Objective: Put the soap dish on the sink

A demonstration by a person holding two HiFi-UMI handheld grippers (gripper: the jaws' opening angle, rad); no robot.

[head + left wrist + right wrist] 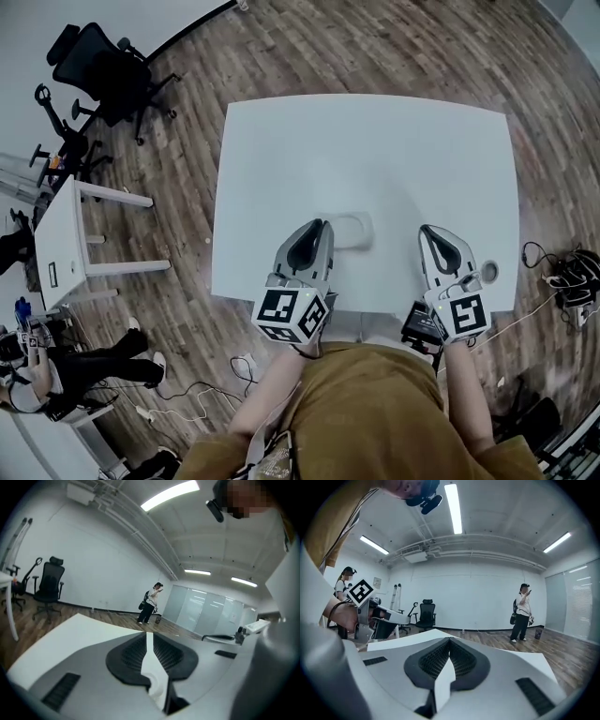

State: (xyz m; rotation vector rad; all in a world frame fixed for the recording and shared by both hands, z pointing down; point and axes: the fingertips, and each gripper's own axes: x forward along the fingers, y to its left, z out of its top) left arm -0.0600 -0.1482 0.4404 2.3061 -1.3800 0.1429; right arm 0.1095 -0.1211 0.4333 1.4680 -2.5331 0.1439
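Nearest the camera, the person's mustard-coloured garment (375,412) is filling the lower frame, and both forearms are reaching over the near edge of the white table (375,141). The left gripper (315,232), its marker cube (291,316) overhanging that edge, is holding its jaws drawn to a hairline slit with nothing between them. The right gripper (432,240), towards the near right corner, is keeping its jaws closed tip to tip, likewise empty. The soap dish (356,231), a white rounded piece, is lying on the table close to the near edge, between the two grippers and just beside the left gripper's tips; whether they are touching it cannot be told. A small round fitting (489,273) is sitting by the near right corner. Beyond the table, wooden floor (394,47) is stretching away, with a black office chair (103,61) standing off the far left corner and a bystander (520,613) standing at the far wall.
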